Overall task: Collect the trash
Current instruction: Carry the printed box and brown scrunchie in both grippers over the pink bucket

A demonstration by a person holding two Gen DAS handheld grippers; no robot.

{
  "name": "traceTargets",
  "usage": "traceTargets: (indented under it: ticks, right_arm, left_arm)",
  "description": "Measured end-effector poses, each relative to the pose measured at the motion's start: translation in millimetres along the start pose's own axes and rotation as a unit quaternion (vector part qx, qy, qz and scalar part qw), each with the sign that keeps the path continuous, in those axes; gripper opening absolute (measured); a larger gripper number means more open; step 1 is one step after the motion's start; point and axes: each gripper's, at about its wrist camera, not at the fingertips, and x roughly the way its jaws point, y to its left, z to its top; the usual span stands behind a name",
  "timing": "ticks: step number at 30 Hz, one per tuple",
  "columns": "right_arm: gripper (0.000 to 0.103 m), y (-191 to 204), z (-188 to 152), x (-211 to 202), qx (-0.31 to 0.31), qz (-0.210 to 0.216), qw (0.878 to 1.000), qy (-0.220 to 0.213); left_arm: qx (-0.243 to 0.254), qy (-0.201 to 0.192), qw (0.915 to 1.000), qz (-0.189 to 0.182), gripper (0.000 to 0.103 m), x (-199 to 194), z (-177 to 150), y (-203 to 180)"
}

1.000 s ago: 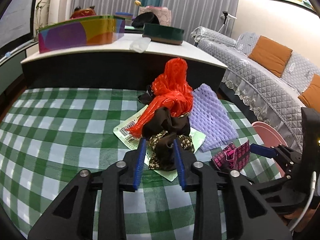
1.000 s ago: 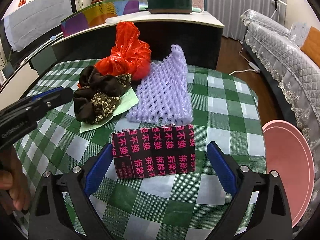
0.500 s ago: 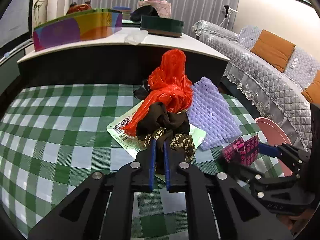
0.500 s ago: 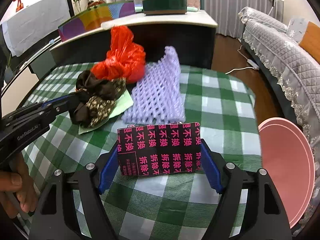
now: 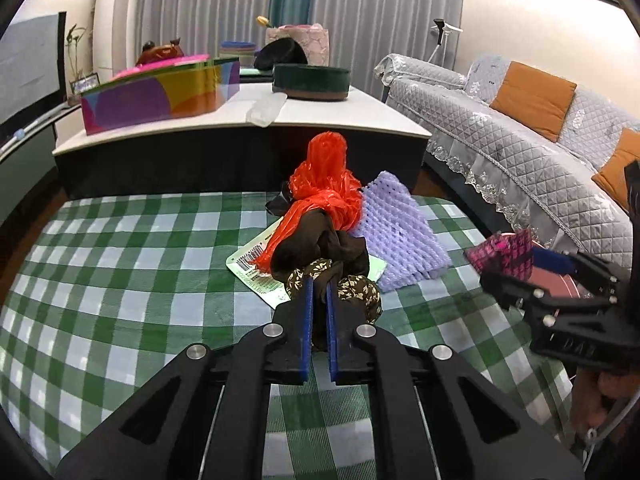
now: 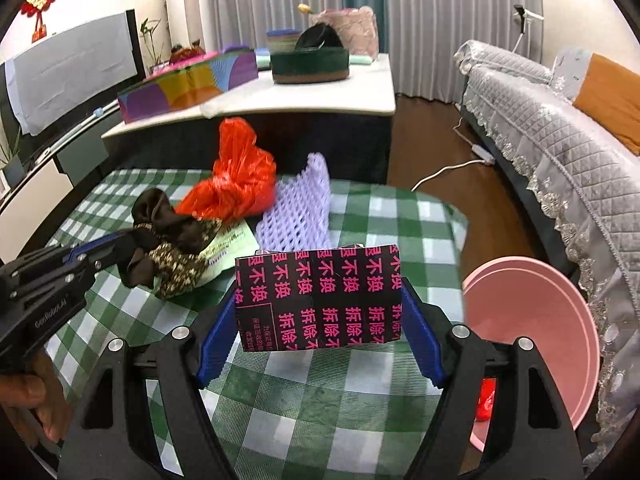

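Left gripper [image 5: 318, 300]: jaws nearly closed, blue pads pinching a fold of the dark cloth [image 5: 324, 256], a brown bundle with a floral-print part. In the right wrist view the same gripper [image 6: 116, 246] reaches in from the left with its tips buried in the cloth [image 6: 172, 248].

Right gripper [image 6: 320, 320]: jaws set wide apart, clamped on the two short ends of the black box [image 6: 318, 296], which bears pink characters. Box held clear of the tablecloth, level, its printed face toward the camera. In the left wrist view the right gripper [image 5: 520, 264] sits at the right edge with the box [image 5: 502, 254] in its tips.

Tablecloth [image 6: 304, 396]: green and white check, covering a low table.

Red bag [image 6: 240, 176]: crumpled plastic, standing behind the cloth and touching it.

Purple net [image 6: 298, 210]: foam mesh sleeve, lying flat just right of the red bag, edge against it.

Paper [image 5: 256, 268]: pale green printed sheet with a barcode, lying under the cloth and bag.

Pink bin [image 6: 532, 332]: round, on the floor just beside the table's right edge, below and to the right of the held box. A small red scrap [image 6: 486, 400] lies inside it.

Behind the table: white-topped counter [image 5: 352, 116] carrying a multicoloured box [image 5: 160, 96] and a dark green round tin [image 5: 312, 82].

Right side: grey quilted sofa [image 5: 520, 144] with orange cushions
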Motion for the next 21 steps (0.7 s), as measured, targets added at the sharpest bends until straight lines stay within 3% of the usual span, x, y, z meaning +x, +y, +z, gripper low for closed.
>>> traceTargets:
  ticks: [13, 21]
  right_arm:
    - [0.074, -12, 10, -59, 0.023, -0.014, 0.998, -0.052]
    - [0.074, -27, 13, -88, 0.042, -0.026, 0.996, -0.072]
  left_arm:
    - [0.032, -0.025, 0.9992, 0.001, 0.006, -39, -8, -21]
    - [0.013, -0.032, 0.9994, -0.01, 0.006, -58, -13, -26]
